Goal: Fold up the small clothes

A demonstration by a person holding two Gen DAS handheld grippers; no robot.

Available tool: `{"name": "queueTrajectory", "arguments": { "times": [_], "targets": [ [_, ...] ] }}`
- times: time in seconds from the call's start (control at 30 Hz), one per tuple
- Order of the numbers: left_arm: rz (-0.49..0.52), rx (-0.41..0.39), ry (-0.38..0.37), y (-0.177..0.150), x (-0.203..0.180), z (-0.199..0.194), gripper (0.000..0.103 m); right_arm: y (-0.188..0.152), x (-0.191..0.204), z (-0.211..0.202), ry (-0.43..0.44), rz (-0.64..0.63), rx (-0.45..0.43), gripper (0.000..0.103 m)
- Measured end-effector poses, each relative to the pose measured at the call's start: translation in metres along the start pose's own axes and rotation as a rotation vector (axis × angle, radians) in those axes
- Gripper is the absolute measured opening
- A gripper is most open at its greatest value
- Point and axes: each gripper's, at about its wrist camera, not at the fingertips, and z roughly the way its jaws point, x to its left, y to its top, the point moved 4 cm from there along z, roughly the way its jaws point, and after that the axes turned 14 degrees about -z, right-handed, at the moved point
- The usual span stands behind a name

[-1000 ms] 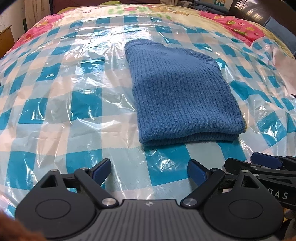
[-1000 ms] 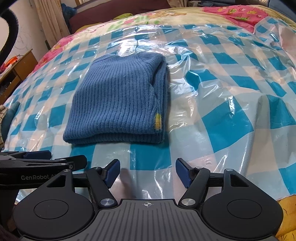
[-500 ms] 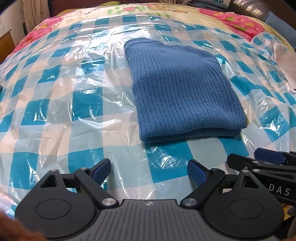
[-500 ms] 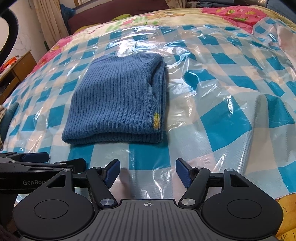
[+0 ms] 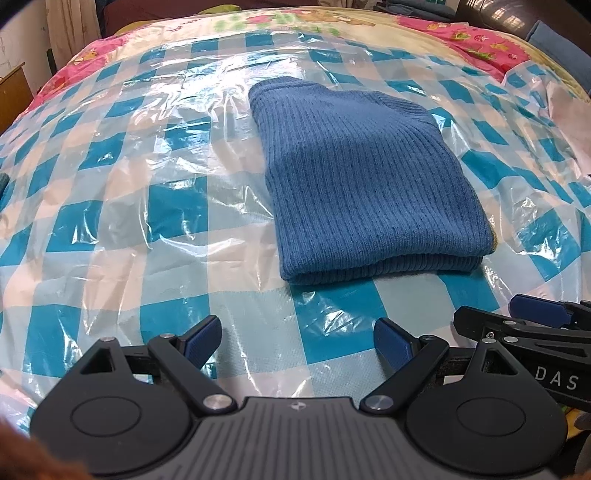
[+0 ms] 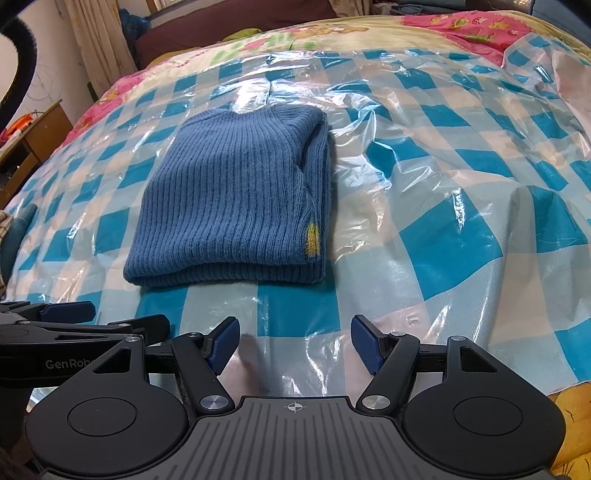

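A blue ribbed knit sweater [image 5: 365,184] lies folded into a neat rectangle on the checked plastic sheet; it also shows in the right wrist view [image 6: 236,199], with a small yellow patch near its right fold. My left gripper [image 5: 297,341] is open and empty, a short way in front of the sweater's near edge. My right gripper [image 6: 295,345] is open and empty, also in front of the near edge. Each gripper shows at the edge of the other's view.
A blue-and-white checked cloth under crinkled clear plastic [image 5: 147,192] covers the bed. A pink and yellow printed quilt [image 6: 461,29] lies at the far end. A wooden cabinet [image 6: 33,136] stands at the left.
Both grippers have stayed open and empty and drawn slightly back and up from the sweater. The sweater has not moved.
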Motion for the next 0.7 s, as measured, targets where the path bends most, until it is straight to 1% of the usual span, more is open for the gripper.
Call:
{"name": "queueTrajectory", "arguments": {
  "times": [0.7],
  "targets": [
    [-0.009,0.002,-0.004,0.0001,0.0008,0.0006,0.093,-0.0008,-0.0002,0.0005,-0.001,0.002,0.000,0.068]
  ]
}}
